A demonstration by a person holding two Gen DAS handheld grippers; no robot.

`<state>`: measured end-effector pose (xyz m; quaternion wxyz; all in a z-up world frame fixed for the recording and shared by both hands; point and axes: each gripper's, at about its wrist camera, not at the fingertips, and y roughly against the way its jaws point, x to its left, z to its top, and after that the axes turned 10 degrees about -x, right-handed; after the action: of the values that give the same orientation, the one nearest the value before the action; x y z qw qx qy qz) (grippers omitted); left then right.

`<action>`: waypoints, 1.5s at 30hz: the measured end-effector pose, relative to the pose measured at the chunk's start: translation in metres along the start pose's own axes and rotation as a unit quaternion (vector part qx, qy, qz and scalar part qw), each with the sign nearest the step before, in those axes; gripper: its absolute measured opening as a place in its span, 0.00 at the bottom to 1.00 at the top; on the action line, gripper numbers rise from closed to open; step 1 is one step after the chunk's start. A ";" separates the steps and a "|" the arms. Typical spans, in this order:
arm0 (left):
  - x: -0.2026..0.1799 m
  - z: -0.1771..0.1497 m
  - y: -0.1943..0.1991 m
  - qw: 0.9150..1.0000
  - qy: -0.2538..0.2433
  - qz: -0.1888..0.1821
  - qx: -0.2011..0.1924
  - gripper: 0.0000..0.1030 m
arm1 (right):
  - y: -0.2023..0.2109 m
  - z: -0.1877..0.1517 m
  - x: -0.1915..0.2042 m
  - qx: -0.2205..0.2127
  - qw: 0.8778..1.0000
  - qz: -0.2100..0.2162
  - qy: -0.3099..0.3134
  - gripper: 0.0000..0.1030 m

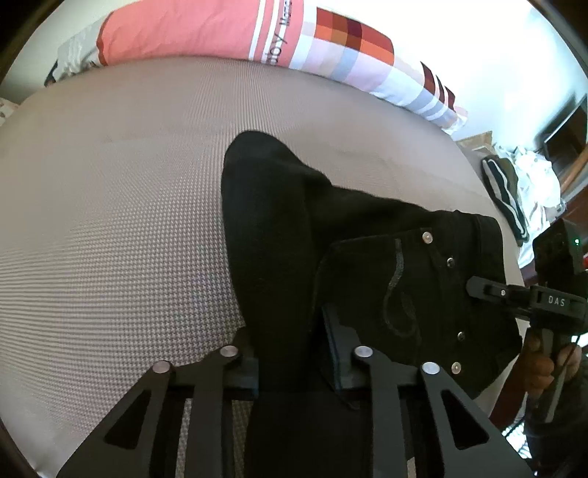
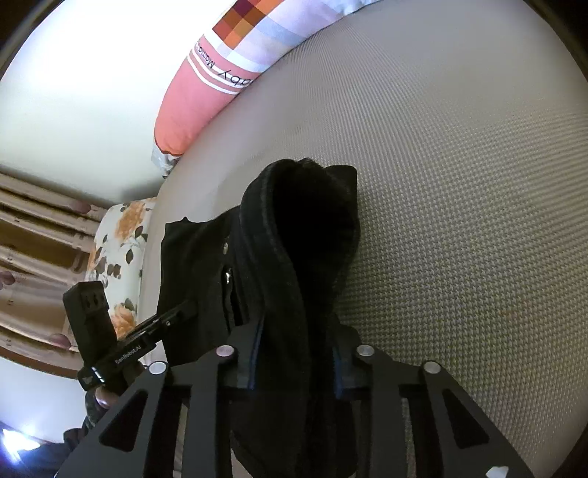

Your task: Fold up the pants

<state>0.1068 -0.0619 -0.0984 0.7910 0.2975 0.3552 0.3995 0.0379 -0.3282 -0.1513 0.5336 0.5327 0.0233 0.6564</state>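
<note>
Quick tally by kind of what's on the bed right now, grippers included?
Pants: 1, black
Pillow: 1, pink and checked
Grippers: 2, left gripper, right gripper, both clamped on the pants
Total: 4

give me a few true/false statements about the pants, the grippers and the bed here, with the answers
1. The pants are black. True.
2. The left gripper is open and clear of the fabric. False: dark fabric fills the gap between its fingers, so it looks shut on the pants.
3. The right gripper has pants fabric between its fingers. True.
4. The pants lie on a wooden table. False: they rest on a grey textured bed surface.
5. A pink and checkered pillow lies along the far edge of the bed. True.
6. The pillow is resting on top of the pants. False: bare bed surface separates them.
</note>
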 end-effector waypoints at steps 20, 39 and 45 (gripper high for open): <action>0.001 -0.008 0.036 0.999 -0.005 0.014 -0.036 0.15 | 0.003 -0.012 0.040 -0.006 1.000 0.012 0.015 0.20; 0.016 0.035 0.046 0.997 -0.017 0.036 -0.067 0.15 | -0.030 0.016 0.074 -0.006 0.999 0.041 0.022 0.19; 0.027 0.055 0.040 0.997 -0.007 0.032 -0.072 0.15 | -0.040 0.031 0.081 -0.005 0.999 0.041 0.022 0.19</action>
<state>0.1454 -0.0294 -0.0458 0.7995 0.2536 0.3102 0.4476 0.0984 -0.2693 -0.1070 0.5080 0.5159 0.0097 0.6897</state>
